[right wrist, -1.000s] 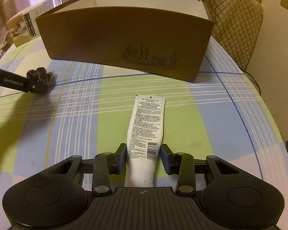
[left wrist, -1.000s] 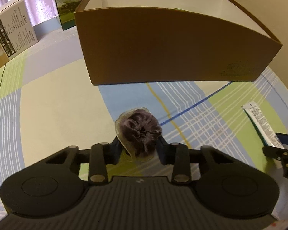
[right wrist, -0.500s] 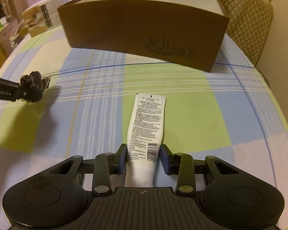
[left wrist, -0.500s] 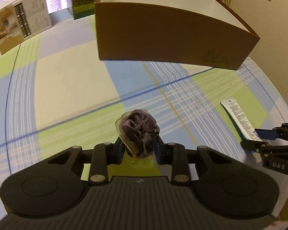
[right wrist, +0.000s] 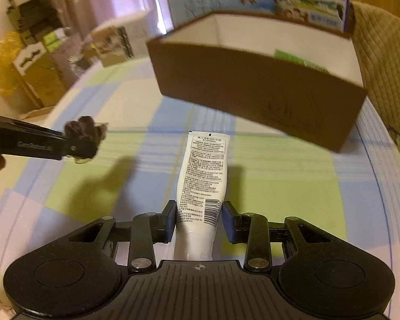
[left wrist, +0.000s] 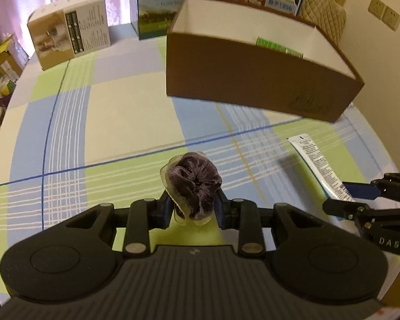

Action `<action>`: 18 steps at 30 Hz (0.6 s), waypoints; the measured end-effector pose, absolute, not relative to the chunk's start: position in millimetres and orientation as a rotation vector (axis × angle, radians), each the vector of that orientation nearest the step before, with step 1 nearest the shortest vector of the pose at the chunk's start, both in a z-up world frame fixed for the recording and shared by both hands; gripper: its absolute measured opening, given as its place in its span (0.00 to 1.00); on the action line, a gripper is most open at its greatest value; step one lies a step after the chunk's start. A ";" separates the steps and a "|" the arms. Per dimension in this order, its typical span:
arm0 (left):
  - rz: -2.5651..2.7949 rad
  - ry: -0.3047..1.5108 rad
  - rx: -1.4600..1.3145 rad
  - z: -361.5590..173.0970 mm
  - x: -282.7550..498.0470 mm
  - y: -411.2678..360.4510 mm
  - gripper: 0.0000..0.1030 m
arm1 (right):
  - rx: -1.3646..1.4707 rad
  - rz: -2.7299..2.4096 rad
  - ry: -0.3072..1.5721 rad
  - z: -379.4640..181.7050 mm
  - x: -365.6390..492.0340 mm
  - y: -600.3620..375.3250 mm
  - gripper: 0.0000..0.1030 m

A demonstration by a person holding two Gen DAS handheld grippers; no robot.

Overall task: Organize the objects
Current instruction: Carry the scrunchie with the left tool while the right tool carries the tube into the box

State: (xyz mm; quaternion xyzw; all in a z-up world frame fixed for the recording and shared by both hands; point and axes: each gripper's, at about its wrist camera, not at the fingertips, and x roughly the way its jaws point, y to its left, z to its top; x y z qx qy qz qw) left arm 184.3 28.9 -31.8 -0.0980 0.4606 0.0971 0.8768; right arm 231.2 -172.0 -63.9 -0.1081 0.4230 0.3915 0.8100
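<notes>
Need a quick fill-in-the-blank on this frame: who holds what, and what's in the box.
1. The left hand-held gripper is shut on the purple ____.
2. The right hand-held gripper is shut on the white ____.
3. The green packet lies ____ the cardboard box.

Missing words: scrunchie; tube; inside

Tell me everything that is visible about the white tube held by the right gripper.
The white tube looks like soft plastic, with a flat crimped far end, dense black print and a barcode near the right gripper. Its jaws clamp the rounded end; the cap is hidden. It points forward toward the brown box, lifted above the checked tablecloth, casting a shadow there. Nothing else touches it.
</notes>
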 end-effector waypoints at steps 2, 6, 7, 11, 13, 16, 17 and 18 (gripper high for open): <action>0.211 0.943 -0.205 -21.9 186.0 22.1 0.26 | -0.219 0.852 0.884 -55.7 234.1 -175.4 0.32; 0.215 0.909 -0.194 -4.0 191.8 8.4 0.26 | -0.186 0.868 0.843 -38.5 241.8 -189.0 0.32; 0.217 0.897 -0.192 1.1 193.7 4.8 0.26 | -0.178 0.869 0.833 -34.0 243.9 -193.9 0.32; 0.220 0.864 -0.184 15.9 204.4 -8.9 0.26 | -0.138 0.863 0.811 -16.1 258.6 -209.3 0.32; 0.220 0.850 -0.176 22.3 210.3 -14.9 0.26 | -0.114 0.865 0.800 -8.1 268.1 -217.0 0.32; 0.225 0.831 -0.162 30.7 220.8 -21.3 0.26 | -0.088 0.863 0.786 3.3 283.1 -226.5 0.32; 0.230 0.826 -0.158 32.6 225.1 -21.9 0.26 | -0.077 0.862 0.780 6.9 290.1 -228.2 0.32; 0.235 0.821 -0.153 35.5 230.2 -22.7 0.26 | -0.073 0.862 0.775 10.3 296.4 -230.5 0.32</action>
